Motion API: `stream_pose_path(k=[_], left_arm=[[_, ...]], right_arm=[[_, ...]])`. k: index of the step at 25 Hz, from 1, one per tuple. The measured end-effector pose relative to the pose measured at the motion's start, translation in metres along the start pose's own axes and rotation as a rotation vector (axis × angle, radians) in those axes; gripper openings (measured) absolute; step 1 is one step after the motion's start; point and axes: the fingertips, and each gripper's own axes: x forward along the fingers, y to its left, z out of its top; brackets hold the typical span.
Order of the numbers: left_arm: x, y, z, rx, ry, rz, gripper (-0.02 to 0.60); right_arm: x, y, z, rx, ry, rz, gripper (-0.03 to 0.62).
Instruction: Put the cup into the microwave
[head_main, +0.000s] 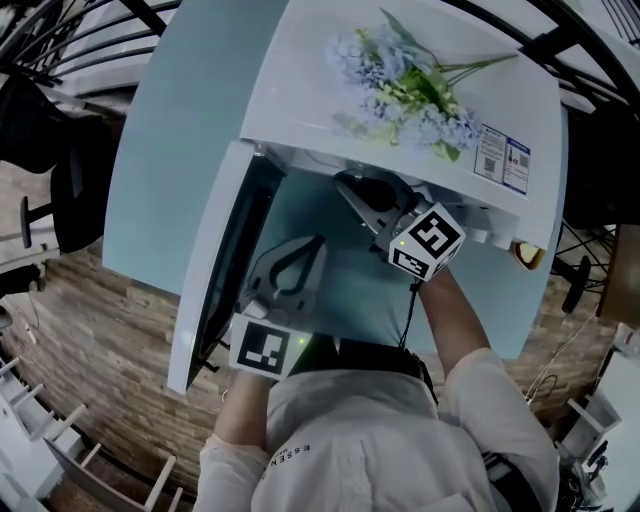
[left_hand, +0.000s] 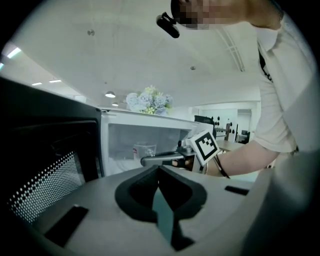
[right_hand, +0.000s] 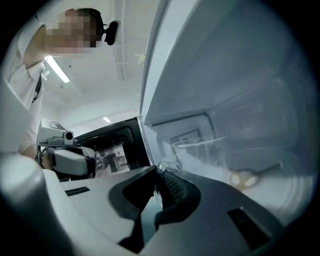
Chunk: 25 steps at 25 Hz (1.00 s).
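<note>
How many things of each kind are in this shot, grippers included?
Grippers: 2 (left gripper, right gripper)
Cup: 1
Microwave: 1
Flowers: 1 bunch
Total: 5

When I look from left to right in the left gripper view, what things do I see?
microwave door → clear cup → marker cube → person's arm
</note>
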Motion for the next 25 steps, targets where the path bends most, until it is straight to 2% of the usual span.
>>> stream_pose_path(k=[9,18,19,22,25], left_arm=[[0.005,-0.003,0.002,-0.018,-0.033,0.000,0.002],[-0.003,-0.009,-0.006,-0.029,-0.026,-0.004,0.002],[-0.004,-0.010,-0.006,-0.030,-0.026,-0.004,0.002],[-0.005,-0.011,-0.005,-0.031,-0.027,-0.005,0.002],[-0.007,-0.012,-0.005,-0.031,-0.028,-0.010,0.002]], right_arm=[[0.009,-0.016,-0.003,-0.013,0.005,-0.051,0.021],[0.005,-0.024,-0.004,0.039,-0.001,-0.096,0.023],[0.005,-0.023,-0.004,0.039,0.001,-0.096,0.034],[0.006,-0.018,-0.005,0.035,0.011,-0.079,0.120],[0.004,-0.017,-0.005,0.025,0.017,-0.091,0.127]])
